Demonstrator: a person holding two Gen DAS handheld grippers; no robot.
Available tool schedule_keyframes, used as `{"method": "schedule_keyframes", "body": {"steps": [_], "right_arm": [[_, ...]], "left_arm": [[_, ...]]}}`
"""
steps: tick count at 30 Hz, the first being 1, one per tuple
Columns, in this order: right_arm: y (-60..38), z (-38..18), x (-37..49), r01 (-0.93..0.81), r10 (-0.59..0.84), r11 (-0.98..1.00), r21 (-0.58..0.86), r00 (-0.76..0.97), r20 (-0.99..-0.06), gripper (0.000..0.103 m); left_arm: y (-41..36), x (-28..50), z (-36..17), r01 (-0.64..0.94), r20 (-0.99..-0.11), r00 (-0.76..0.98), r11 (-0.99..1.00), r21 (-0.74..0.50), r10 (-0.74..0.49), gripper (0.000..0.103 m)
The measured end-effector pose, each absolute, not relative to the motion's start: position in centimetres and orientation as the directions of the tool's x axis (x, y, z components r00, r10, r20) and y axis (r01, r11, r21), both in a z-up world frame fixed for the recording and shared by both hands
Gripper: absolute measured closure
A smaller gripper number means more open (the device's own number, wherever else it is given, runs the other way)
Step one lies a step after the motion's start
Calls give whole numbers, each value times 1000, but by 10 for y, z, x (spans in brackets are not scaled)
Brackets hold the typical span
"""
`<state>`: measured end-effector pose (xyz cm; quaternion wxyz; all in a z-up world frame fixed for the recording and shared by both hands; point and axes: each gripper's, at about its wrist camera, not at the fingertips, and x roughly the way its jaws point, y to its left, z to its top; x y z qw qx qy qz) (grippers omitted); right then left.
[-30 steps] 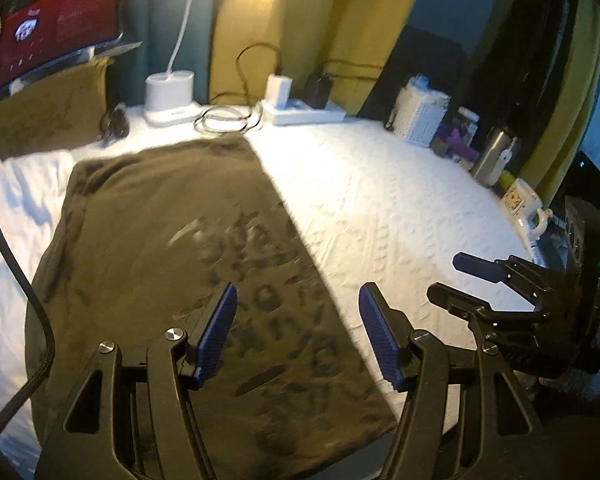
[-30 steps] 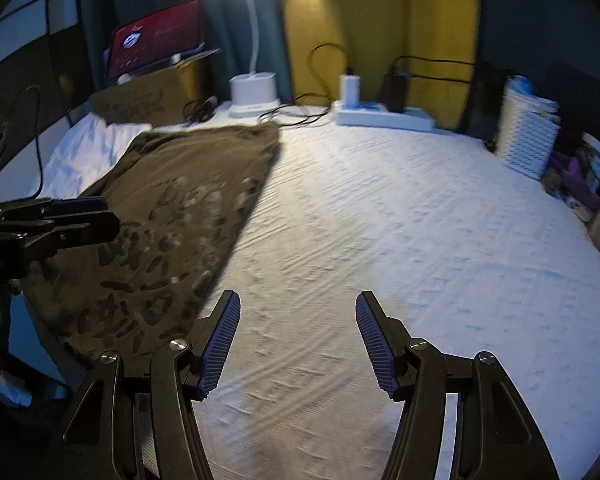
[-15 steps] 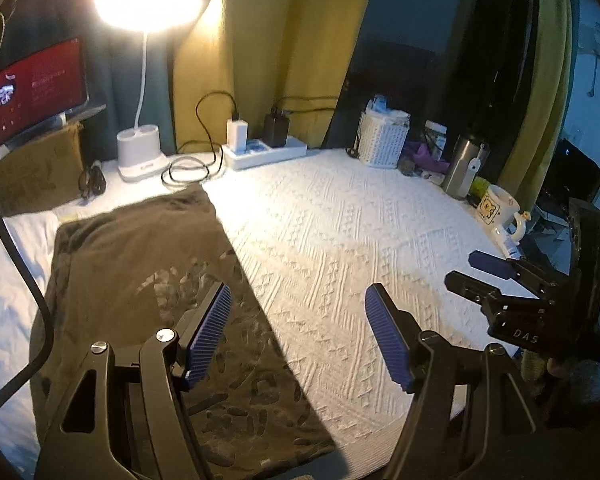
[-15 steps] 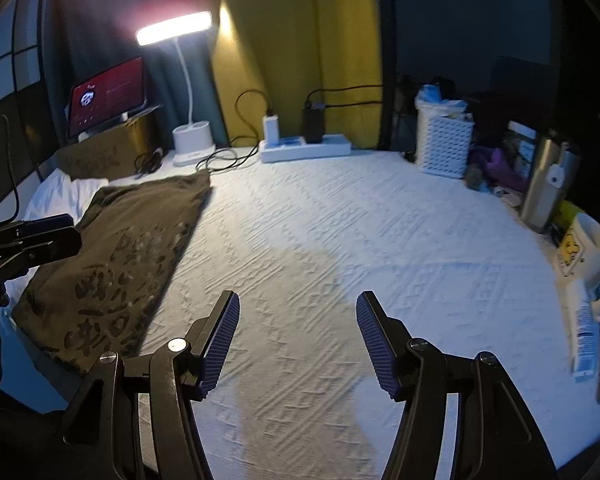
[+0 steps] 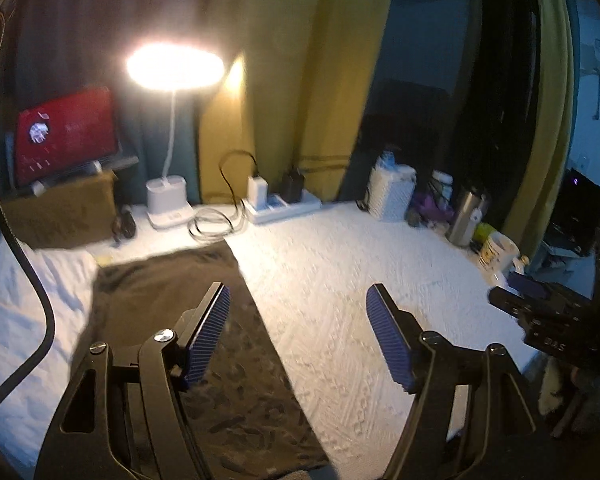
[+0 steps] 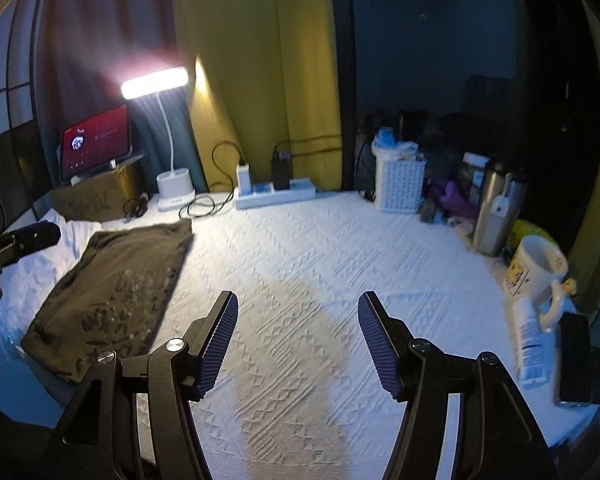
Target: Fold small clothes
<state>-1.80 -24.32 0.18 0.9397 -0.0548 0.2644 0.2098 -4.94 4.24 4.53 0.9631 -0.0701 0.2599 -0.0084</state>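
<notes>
The left gripper (image 5: 298,332) hangs above the bed with its jaws opening, nothing between the blue ribbed pads (image 5: 208,338) and nothing touched; below it lies the near edge of the dark olive T-shirt (image 5: 172,300). The right gripper (image 6: 298,340) is likewise held apart and empty, its pads well clear of the white textured bedspread (image 6: 300,248) beneath. The T-shirt (image 6: 112,292) lies flat on the left part of the bed, folded into a long rectangle with a faded print facing up, its far end near a coiled black cable (image 6: 198,204) and its left side beside a rumpled white pillow (image 6: 40,264). Along the back edge stand a lit desk lamp (image 6: 174,184), a white power strip (image 6: 276,194) with chargers plugged in, and a tablet (image 6: 96,144) with a red screen propped on a cardboard box (image 6: 96,196). To the right are a white perforated basket (image 6: 398,182), a steel tumbler (image 6: 496,212), a cream mug (image 6: 540,276) and a dark phone (image 6: 576,360) at the bed's edge. Yellow curtains (image 6: 260,60) hang behind. The stretch of bedspread between the grippers and the garment carries no objects.
</notes>
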Motion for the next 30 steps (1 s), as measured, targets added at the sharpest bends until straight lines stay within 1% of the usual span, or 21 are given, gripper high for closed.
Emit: {"method": "schedule_keyframes", "body": {"steps": [1, 3, 7, 11, 14, 16, 21, 24, 27, 30], "right_arm": [[-246, 6, -20, -420, 364, 907, 6, 778, -512, 38], [-250, 14, -25, -414, 362, 910, 3, 792, -492, 37], [-259, 31, -35, -404, 362, 915, 0, 821, -442, 34], [-264, 49, -48, -395, 360, 919, -11, 850, -384, 25], [-264, 61, -58, -388, 357, 921, -26, 870, -341, 21], [-264, 68, -64, -388, 359, 921, -29, 876, -321, 21], [-261, 81, -77, -391, 363, 919, -48, 887, -285, 19], [-257, 87, -86, -383, 352, 921, -70, 896, -270, 19], [-256, 93, -94, -389, 361, 919, -69, 898, -250, 18], [-255, 99, -102, -387, 362, 919, -74, 903, -231, 16]], "left_arm": [[43, -52, 48, -23, -489, 871, 990, -138, -48, 18], [44, -57, 56, -31, -457, 889, 990, -136, -35, 15], [45, -65, 69, -52, -416, 909, 993, -103, 4, 15], [51, -75, 78, -67, -369, 929, 992, -103, 24, 14], [51, -82, 85, -79, -330, 943, 992, -94, 43, 12], [51, -87, 89, -82, -317, 947, 994, -76, 54, 9], [49, -95, 94, -94, -288, 954, 995, -23, 83, 9], [48, -103, 99, -92, -255, 963, 996, -19, 84, 9], [52, -112, 102, -121, -219, 969, 992, -24, 112, 8], [52, -117, 103, -141, -204, 969, 990, -4, 137, 1]]}}
